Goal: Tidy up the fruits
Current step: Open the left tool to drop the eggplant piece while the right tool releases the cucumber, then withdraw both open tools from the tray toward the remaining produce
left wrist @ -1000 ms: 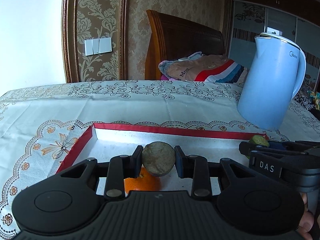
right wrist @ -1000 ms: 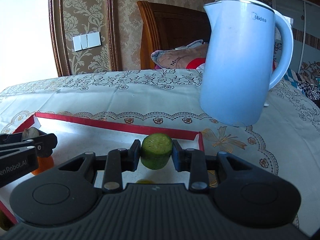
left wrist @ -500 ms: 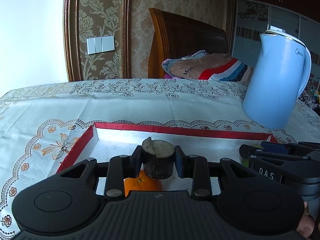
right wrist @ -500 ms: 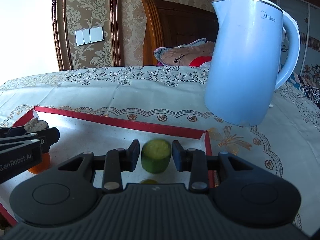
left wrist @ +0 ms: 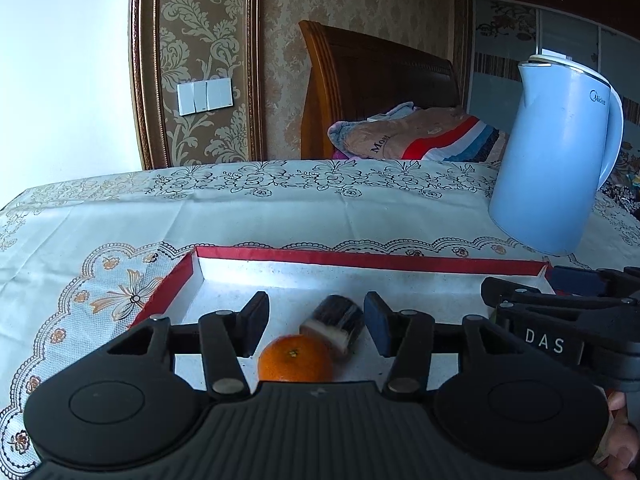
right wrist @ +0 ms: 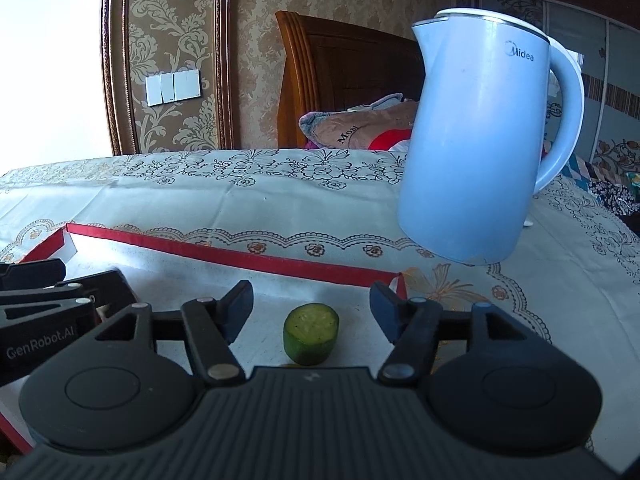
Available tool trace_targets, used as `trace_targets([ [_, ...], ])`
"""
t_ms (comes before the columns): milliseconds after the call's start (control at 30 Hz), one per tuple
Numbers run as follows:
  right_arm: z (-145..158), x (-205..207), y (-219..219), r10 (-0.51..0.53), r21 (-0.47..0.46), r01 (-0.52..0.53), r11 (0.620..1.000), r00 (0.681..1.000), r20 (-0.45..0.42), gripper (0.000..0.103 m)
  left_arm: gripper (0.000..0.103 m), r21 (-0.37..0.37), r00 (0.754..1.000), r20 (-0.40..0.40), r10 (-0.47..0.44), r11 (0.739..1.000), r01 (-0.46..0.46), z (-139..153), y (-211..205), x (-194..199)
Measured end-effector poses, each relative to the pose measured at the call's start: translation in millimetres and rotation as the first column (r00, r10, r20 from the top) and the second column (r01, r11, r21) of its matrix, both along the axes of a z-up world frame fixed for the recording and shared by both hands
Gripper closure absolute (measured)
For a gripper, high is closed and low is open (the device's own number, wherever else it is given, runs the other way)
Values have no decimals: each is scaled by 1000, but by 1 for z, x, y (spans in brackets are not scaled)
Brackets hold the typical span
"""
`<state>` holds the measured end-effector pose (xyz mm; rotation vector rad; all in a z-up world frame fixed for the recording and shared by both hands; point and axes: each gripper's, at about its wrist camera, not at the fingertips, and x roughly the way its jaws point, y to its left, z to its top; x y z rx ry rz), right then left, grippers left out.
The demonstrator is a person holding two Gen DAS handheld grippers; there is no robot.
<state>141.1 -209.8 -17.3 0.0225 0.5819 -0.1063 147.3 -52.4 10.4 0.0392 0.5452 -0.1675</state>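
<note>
your left tongs (left wrist: 316, 320) spread, brown piece (left wrist: 335, 326) blurred between tips, orange (left wrist: 295, 363) just below; right tongs (right wrist: 311, 312) spread, green chunk (right wrist: 311, 333) upright between.

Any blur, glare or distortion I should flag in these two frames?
Left wrist: the brown fruit piece between the open left tongs is motion-smeared; the window is blown out. Right wrist: the green fruit piece is sharp; fisheye bends the kettle.
</note>
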Motion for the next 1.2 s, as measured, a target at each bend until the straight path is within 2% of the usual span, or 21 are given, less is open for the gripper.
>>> trace_targets([
  [167,1,-2,0,-4,-1,4,1000,1000,10,31,51,-10,1000,-14,5,1000,-5,-1,2,1],
  [333,1,-4,0,-5,-1,5,1000,1000,14,31,51,-17,1000,-18,5,1000,-5,-1,5,0],
  [467,3,-7,-1,-11,3,11,1000,1000,28,24,51,-29,1000,-21,8,1000,-9,0,8,-2],
  [667,3,-16,0,-5,2,5,1000,999,37,24,51,-36,1000,-13,17,999,-17,1,14,-9],
  [933,5,-33,2,-9,-9,9,1000,998,67,16,51,-34,1000,11,21,999,-21,3,19,-23],
  [1200,7,-47,3,0,-3,0,1000,997,74,15,51,-36,999,37,9,999,-8,6,22,-39],
])
